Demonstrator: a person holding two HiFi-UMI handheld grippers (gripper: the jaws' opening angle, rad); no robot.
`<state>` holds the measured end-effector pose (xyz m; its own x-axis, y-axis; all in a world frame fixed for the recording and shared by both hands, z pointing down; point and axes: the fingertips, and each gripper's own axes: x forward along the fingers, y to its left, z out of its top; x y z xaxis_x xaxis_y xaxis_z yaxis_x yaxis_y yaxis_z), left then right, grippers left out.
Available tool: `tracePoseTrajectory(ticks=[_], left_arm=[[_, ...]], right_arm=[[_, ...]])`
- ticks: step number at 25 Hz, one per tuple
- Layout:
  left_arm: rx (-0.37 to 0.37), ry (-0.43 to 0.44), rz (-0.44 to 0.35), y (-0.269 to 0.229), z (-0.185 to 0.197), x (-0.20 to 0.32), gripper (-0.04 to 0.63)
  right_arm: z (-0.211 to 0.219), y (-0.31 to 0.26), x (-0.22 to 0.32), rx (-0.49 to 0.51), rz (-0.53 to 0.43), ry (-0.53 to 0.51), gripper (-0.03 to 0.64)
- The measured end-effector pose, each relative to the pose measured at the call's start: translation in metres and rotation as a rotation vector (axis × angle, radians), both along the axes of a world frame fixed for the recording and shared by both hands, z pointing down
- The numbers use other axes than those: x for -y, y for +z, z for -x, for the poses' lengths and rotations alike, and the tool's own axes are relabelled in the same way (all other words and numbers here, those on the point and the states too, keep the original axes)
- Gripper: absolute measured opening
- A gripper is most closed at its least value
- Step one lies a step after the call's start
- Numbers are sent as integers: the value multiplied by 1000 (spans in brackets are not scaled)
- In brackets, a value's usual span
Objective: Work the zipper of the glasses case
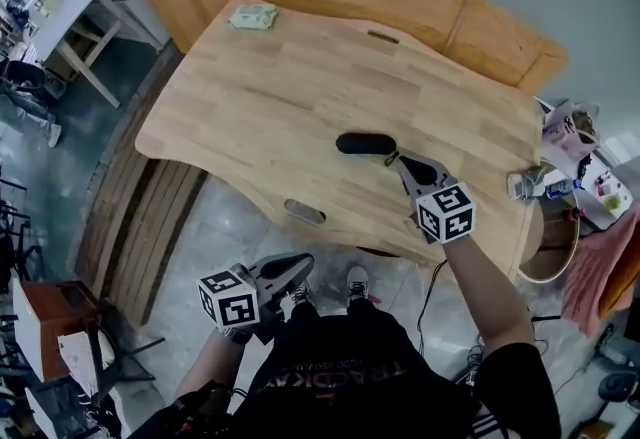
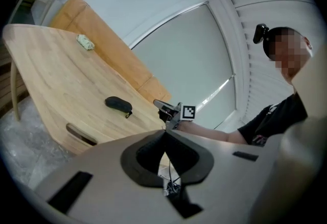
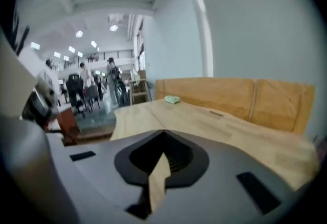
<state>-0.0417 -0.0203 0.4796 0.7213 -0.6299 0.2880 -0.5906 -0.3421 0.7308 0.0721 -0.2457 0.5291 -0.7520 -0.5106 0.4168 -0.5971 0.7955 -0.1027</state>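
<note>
The black glasses case (image 1: 365,143) lies closed on the wooden table (image 1: 260,97), its zipper pull (image 1: 390,159) trailing from its right end. My right gripper (image 1: 401,161) hovers just right of that pull, jaws shut and empty; the left gripper view shows the right gripper (image 2: 162,106) a short way from the case (image 2: 117,103). In its own view the right gripper (image 3: 163,132) shows only table beyond its tips; the case is out of sight. My left gripper (image 1: 303,264) hangs below the table's near edge over the floor, shut (image 2: 164,132) on nothing.
A small green-and-white packet (image 1: 252,17) lies at the table's far left corner. A wooden bench back (image 1: 470,22) runs behind the table. Cluttered items and cables (image 1: 570,162) sit at the right end. Desks, chairs and people (image 3: 110,82) fill the room beyond.
</note>
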Motion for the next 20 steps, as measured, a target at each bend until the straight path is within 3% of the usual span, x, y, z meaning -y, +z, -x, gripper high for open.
tracePoseTrajectory(ticks=[3, 7, 13, 20], left_arm=[[-5, 23, -28, -5, -2, 8, 11], [6, 50, -59, -12, -5, 19, 11], [17, 97, -75, -19, -12, 30, 11], [42, 208, -97, -24, -19, 25, 11]], right_arm=[[7, -30, -33, 197, 136, 11, 14], [19, -63, -83, 325, 207, -27, 14], [26, -81, -141, 431, 284, -19, 14], [28, -73, -190, 482, 346, 37, 14]])
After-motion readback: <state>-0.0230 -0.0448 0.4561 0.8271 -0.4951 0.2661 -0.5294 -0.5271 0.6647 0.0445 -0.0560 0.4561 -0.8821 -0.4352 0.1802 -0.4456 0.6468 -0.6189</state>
